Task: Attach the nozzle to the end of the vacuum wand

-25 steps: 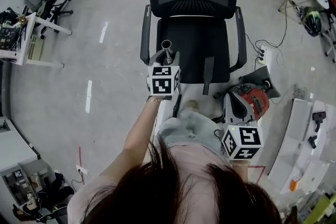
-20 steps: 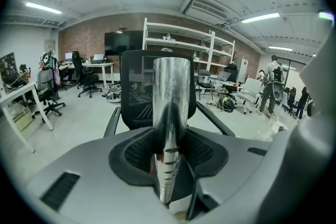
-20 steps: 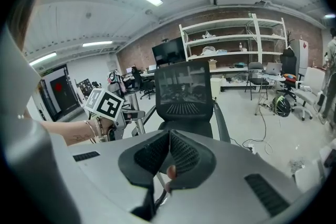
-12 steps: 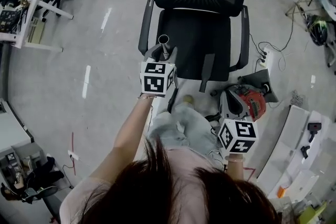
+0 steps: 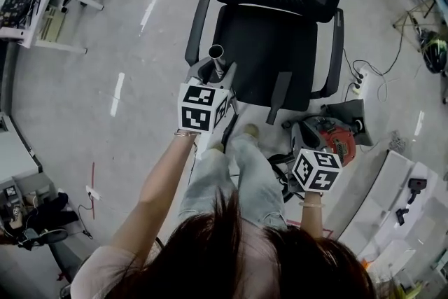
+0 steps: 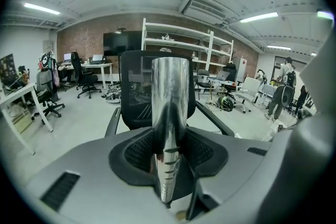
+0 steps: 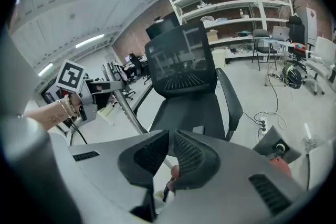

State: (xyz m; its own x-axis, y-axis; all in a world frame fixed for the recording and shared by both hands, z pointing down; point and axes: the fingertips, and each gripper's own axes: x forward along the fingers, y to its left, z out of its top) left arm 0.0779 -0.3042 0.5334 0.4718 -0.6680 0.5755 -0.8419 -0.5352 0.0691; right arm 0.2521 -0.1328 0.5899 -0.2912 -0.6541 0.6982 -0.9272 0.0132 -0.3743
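My left gripper [image 5: 213, 72] is shut on a chrome vacuum wand [image 5: 218, 61], whose open round end points up over the left edge of the chair seat. In the left gripper view the wand [image 6: 169, 107] stands upright between the pads, in front of my left gripper [image 6: 169, 136]. A long grey nozzle [image 5: 279, 97] lies on the black seat, and its tip shows as the nozzle [image 7: 198, 129] just beyond my jaws. My right gripper [image 5: 305, 138] hangs low to the right beside the person's leg. There my right gripper [image 7: 170, 140] is shut with nothing held.
A black mesh office chair [image 5: 264, 38] stands straight ahead. The red and grey vacuum body [image 5: 337, 139] sits on the floor at the right, with a power strip [image 5: 357, 80] and cables behind it. Desks [image 5: 42, 17] stand far left, and white boards [image 5: 392, 185] lie at the lower right.
My right gripper has dropped lower beside the leg, still shut. The left gripper keeps the wand in the same place. The head view has tipped further down.
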